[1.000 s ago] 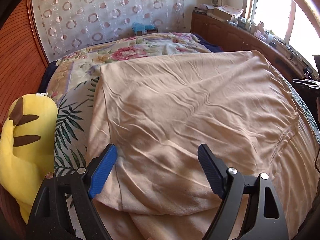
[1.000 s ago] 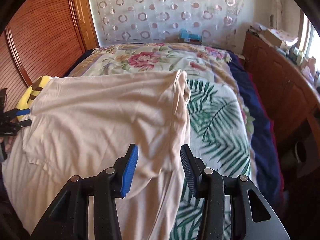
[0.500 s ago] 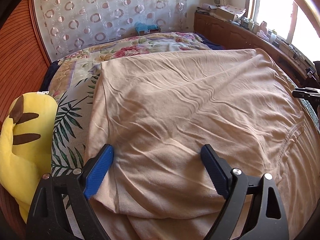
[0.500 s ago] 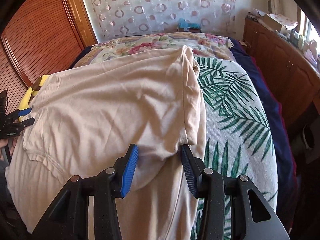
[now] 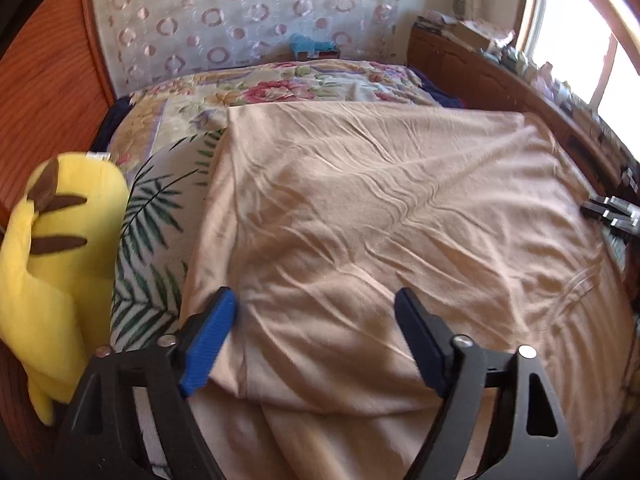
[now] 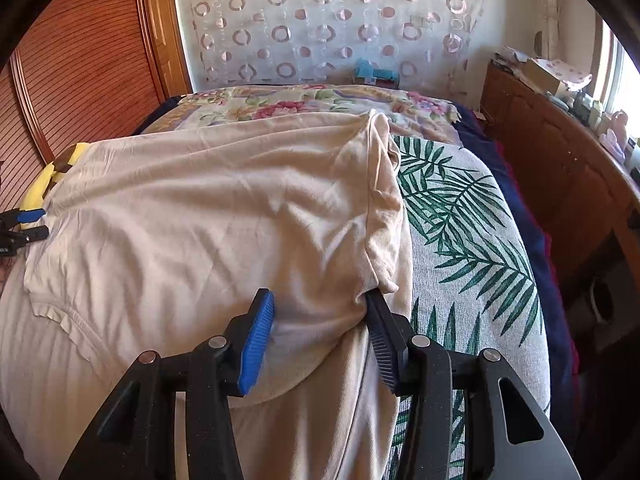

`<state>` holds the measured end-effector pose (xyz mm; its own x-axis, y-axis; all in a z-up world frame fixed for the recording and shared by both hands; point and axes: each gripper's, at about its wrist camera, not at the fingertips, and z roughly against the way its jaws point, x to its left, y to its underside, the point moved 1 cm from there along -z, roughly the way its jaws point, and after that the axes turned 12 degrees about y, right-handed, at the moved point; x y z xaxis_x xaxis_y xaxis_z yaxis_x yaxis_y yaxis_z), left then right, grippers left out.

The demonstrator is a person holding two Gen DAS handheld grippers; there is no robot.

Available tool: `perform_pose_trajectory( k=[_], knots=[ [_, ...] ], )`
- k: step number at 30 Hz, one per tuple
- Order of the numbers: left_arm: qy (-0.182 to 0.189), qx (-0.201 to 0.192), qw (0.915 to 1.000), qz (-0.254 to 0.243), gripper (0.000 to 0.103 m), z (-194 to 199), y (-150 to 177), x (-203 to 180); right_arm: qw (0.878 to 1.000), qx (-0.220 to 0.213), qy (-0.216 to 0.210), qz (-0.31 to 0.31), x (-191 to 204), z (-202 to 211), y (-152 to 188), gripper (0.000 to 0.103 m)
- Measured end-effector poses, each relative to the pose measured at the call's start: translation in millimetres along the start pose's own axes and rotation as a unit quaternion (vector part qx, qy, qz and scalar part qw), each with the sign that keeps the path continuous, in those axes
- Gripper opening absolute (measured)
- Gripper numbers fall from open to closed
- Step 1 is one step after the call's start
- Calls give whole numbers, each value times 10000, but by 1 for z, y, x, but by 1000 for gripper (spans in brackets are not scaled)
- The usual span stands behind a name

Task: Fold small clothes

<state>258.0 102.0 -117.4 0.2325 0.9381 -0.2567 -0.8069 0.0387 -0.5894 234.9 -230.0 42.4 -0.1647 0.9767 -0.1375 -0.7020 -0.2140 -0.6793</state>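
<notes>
A beige garment (image 5: 380, 208) lies spread and folded over on the bed, wrinkled. My left gripper (image 5: 314, 294) straddles the near left corner of its folded layer. Its jaws are wide and closing, and its blue left pad (image 5: 208, 340) rests against the cloth's edge. In the right wrist view the same garment (image 6: 200, 220) bulges between the jaws of my right gripper (image 6: 318, 295). These jaws are opening, with the rolled sleeve edge (image 6: 384, 208) by the right pad. Each gripper shows in the other's view: the right one (image 5: 612, 212), the left one (image 6: 24, 228).
A yellow plush toy (image 5: 60, 260) lies at the bed's left side. The bed has a palm-leaf cover (image 6: 460, 240) and a floral quilt (image 5: 280, 88) farther back. A wooden cabinet (image 6: 560, 160) with clutter runs along the right, a wooden wardrobe (image 6: 80, 60) along the left.
My right gripper sank onto the garment, and the folded sleeve edge now sits at its right pad. The left jaws widened, then narrowed a little, and that view rolled slightly.
</notes>
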Motion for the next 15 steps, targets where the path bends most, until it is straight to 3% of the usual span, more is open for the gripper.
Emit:
perform_pose_trajectory(
  k=[2, 6, 13, 15],
  knots=[
    [-51, -168, 9996, 230, 75, 15, 2, 4, 10000, -2, 58, 78, 4, 0, 0, 52],
    [-333, -347, 9978, 460, 51, 37, 8, 11, 10000, 5, 47, 80, 5, 0, -3, 52],
    [-442, -68, 9949, 906, 28, 25, 21, 28, 9999, 7, 18, 102, 7, -2, -3, 55],
    [-508, 27, 9953, 830, 27, 22, 25, 26, 9999, 8, 20, 103, 7, -2, -3, 55]
  ],
)
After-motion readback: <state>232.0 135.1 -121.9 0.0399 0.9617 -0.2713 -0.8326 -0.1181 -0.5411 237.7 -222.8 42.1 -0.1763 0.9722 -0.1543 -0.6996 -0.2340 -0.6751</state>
